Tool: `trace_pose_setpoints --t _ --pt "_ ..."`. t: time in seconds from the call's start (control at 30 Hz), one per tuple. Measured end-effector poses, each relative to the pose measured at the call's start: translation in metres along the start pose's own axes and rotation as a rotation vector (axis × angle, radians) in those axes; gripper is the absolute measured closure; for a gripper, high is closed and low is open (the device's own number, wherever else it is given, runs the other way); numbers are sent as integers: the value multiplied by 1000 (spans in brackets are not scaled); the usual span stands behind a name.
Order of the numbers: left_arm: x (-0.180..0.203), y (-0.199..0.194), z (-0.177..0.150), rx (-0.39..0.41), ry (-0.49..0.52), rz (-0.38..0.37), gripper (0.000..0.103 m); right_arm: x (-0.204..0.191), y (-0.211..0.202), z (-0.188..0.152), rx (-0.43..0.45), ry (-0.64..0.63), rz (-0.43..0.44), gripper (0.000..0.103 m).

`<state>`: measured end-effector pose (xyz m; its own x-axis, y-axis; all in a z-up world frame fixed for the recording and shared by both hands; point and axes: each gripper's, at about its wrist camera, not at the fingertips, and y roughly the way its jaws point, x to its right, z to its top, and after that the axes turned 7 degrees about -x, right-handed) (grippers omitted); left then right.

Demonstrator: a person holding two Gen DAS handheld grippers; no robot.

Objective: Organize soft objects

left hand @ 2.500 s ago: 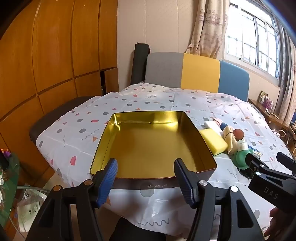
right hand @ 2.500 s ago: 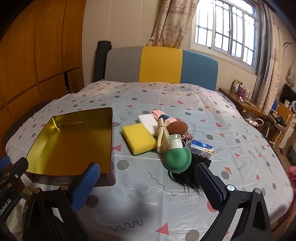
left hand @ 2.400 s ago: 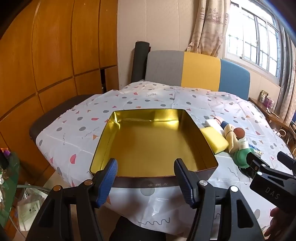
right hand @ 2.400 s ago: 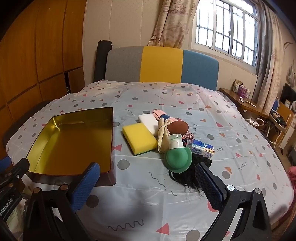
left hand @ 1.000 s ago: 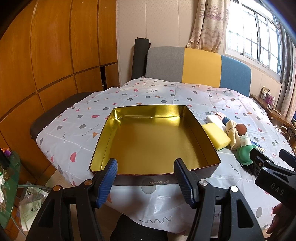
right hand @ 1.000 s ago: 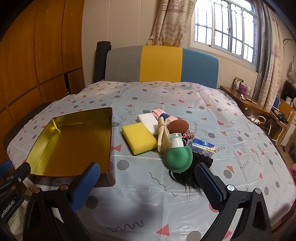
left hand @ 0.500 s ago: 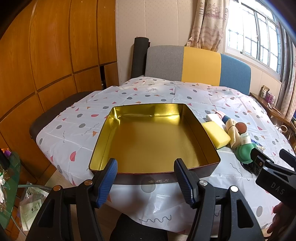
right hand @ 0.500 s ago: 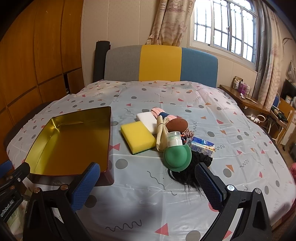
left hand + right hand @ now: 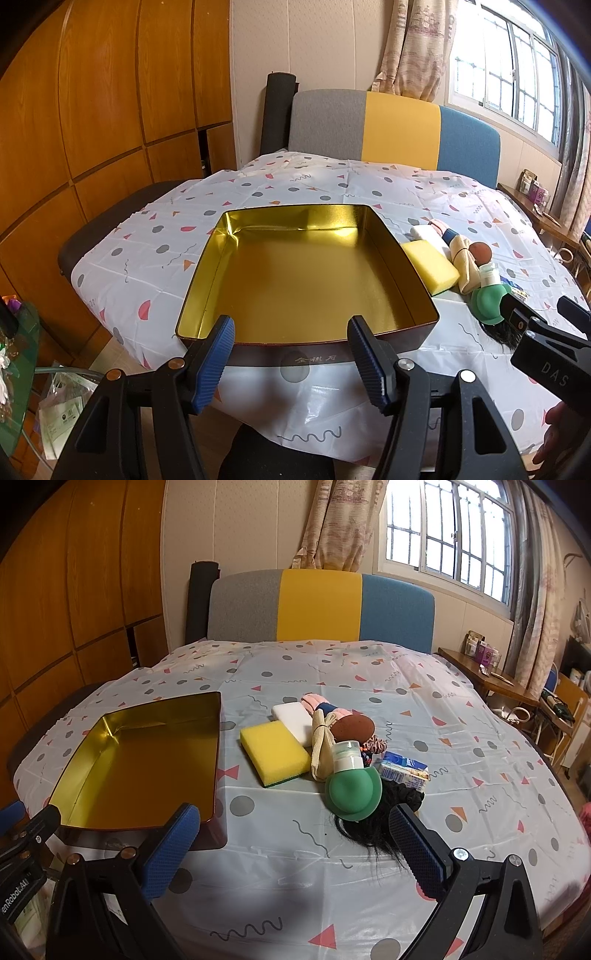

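Observation:
An empty gold-lined tin box (image 9: 306, 325) (image 9: 110, 723) sits on the patterned tablecloth. To its right lies a pile: a yellow sponge (image 9: 275, 753) (image 9: 430, 260), a white foam block (image 9: 293, 718), a cream cloth roll (image 9: 322, 749), a brown pad (image 9: 352, 728), a green squeeze bottle (image 9: 352, 786) (image 9: 487, 299), black hair (image 9: 369, 830) and a small packet (image 9: 404, 771). My left gripper (image 9: 291, 363) hangs open before the box's near wall, holding nothing. My right gripper (image 9: 293, 843) stands wide open short of the pile, also with nothing in it.
The round table's cloth (image 9: 461, 746) hangs over the near edge. A grey, yellow and blue chair back (image 9: 321, 607) stands behind. Wooden wall panels (image 9: 92, 129) are at the left, a side table (image 9: 491, 679) with small items at the right. A hand (image 9: 561, 439) shows at the lower right.
Both views have drifted slightly since the oldest frames, with the box a little farther from my left gripper. Over the last half second nothing has moved; both grippers stay open.

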<state>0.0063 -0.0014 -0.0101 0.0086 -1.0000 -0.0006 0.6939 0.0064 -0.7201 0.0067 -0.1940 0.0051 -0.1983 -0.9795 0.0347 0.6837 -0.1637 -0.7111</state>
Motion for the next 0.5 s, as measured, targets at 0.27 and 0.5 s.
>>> trace_pose_setpoints --t 0.27,0.5 --pt "0 0 0 -2 1 0 39 2 1 -1 -3 3 -5 0" --pt "4 1 -1 -12 13 -3 39 6 4 -2 -5 11 -4 0"
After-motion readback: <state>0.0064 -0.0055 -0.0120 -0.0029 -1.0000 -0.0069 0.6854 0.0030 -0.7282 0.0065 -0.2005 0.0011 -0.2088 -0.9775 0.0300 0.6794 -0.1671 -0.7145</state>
